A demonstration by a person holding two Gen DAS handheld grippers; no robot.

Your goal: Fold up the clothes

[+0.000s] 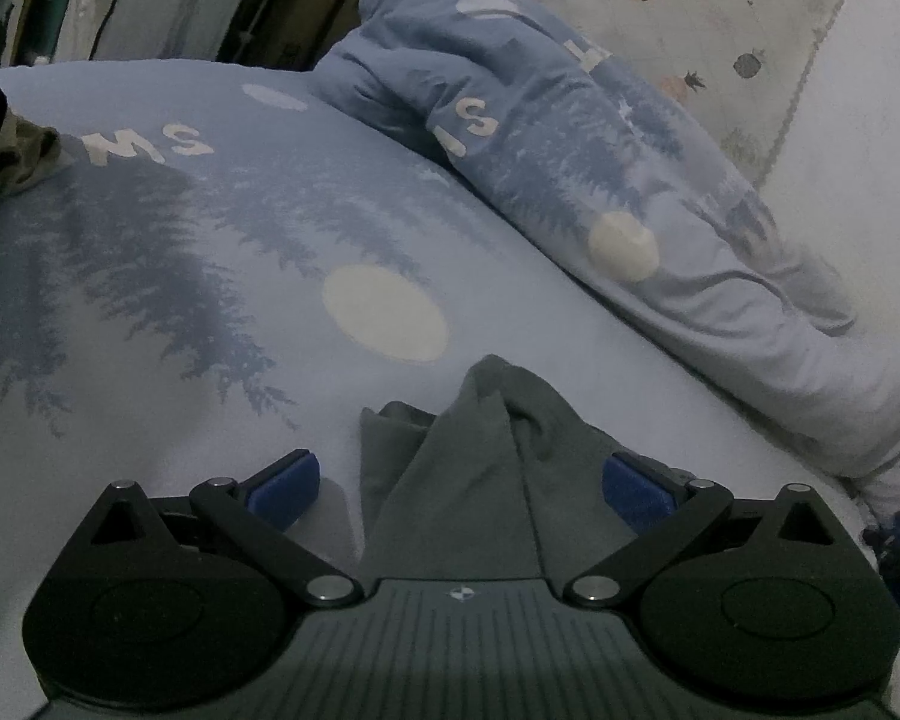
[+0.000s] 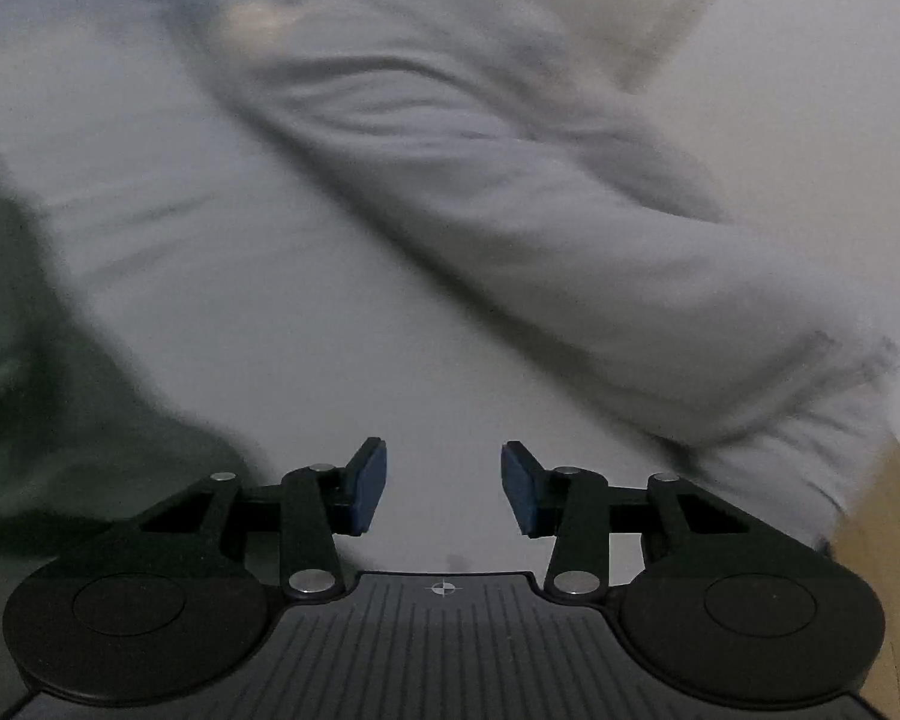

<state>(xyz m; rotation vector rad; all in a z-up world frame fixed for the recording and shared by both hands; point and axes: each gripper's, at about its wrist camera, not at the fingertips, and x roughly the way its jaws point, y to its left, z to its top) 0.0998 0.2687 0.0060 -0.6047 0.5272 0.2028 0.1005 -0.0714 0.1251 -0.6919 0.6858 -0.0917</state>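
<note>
Blue forest-print bedsheet, matching rumpled quilt, pineapple-print cloth

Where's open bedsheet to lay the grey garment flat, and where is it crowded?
Free: the flat bedsheet between the grey garment and the bunched duvet, around the pale moon print. In the right wrist view, bare sheet ahead of the right tool. Crowded: the duvet ridge to the right, and dark clothes at far left.

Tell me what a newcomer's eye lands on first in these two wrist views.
In the left wrist view, a pale round moon printed on the blue forest-pattern bedsheet sits centre frame. Below it, a crumpled grey-green garment lies between the left gripper's wide-open blue pads. The right gripper is open over blurred pale bedding, holding nothing.
</note>
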